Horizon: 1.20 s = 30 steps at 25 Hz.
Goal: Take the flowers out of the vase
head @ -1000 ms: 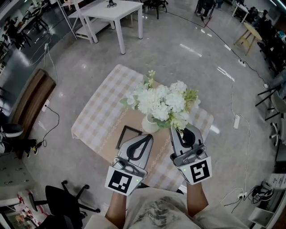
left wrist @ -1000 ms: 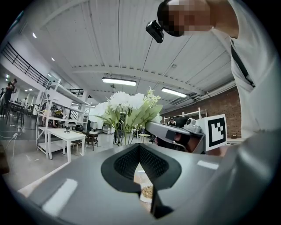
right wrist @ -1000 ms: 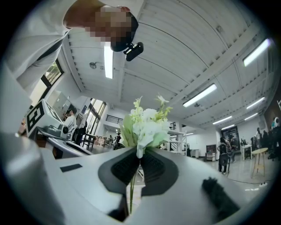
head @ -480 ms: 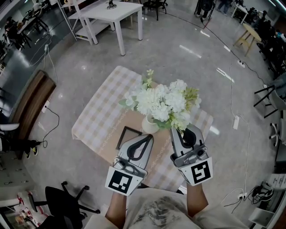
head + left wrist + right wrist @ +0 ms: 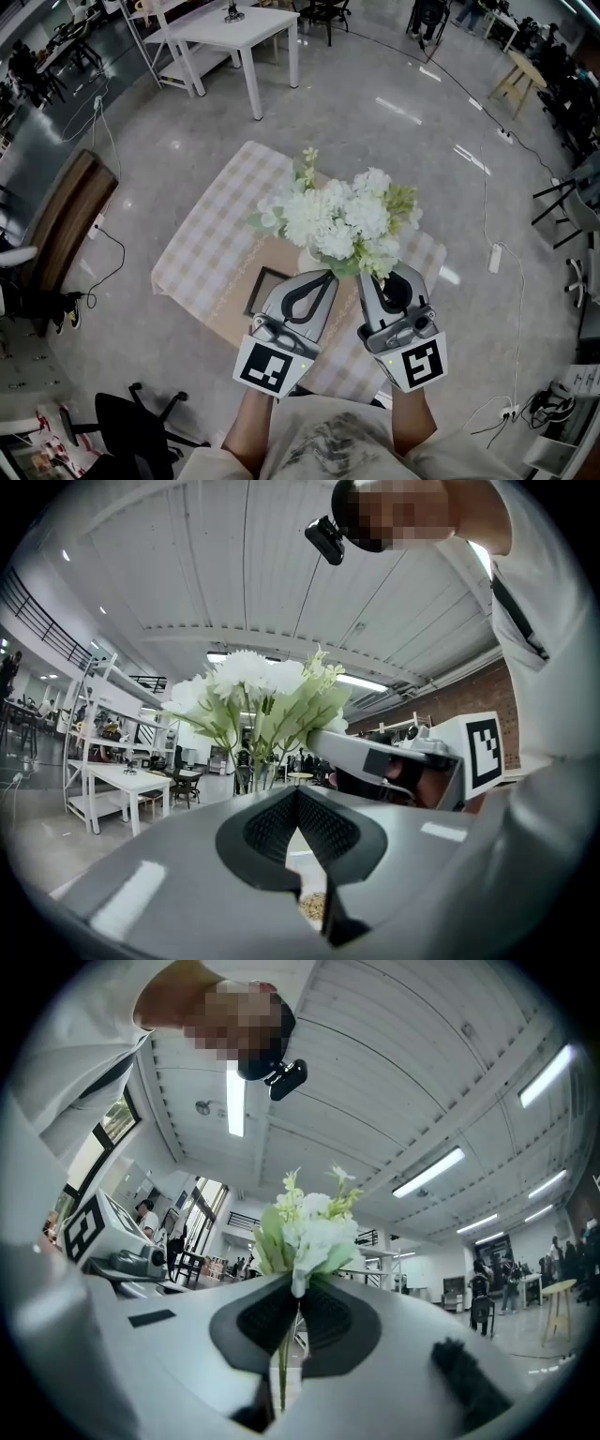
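No word, number or brand name can be read anywhere. The only signs are patterns of black and white blocks without letters: one square marker on the cube of the left gripper, and a second marker on the cube of the right gripper.

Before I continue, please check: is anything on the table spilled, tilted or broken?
Nothing stands out. The flowers stand upright in one bunch, the checked cloth lies flat, and no spill shows.
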Available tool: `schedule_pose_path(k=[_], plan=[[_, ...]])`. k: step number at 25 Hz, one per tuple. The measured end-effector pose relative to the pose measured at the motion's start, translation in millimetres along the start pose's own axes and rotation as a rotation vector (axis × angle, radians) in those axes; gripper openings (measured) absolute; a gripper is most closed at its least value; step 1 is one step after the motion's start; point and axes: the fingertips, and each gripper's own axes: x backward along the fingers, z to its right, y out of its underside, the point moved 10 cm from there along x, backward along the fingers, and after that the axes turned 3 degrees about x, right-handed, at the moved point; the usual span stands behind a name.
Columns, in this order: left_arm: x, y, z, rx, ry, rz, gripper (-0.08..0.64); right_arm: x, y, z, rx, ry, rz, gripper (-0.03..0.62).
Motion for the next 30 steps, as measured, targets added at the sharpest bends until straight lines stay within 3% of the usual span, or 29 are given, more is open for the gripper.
schedule_pose_path(k=[8,30], plan=[[-35.7,-8.3,-4.2,-0.032,0.024,0.068,0.009,2.0,-3.7,-1.9,0.006,-0.007,0.017,0.020],[-10.1,-36.5,19.2,-0.055,0.054,0.121,0.009,18.2,-27.2,-2.2,-0.026,-0.027,0.064,0.020]])
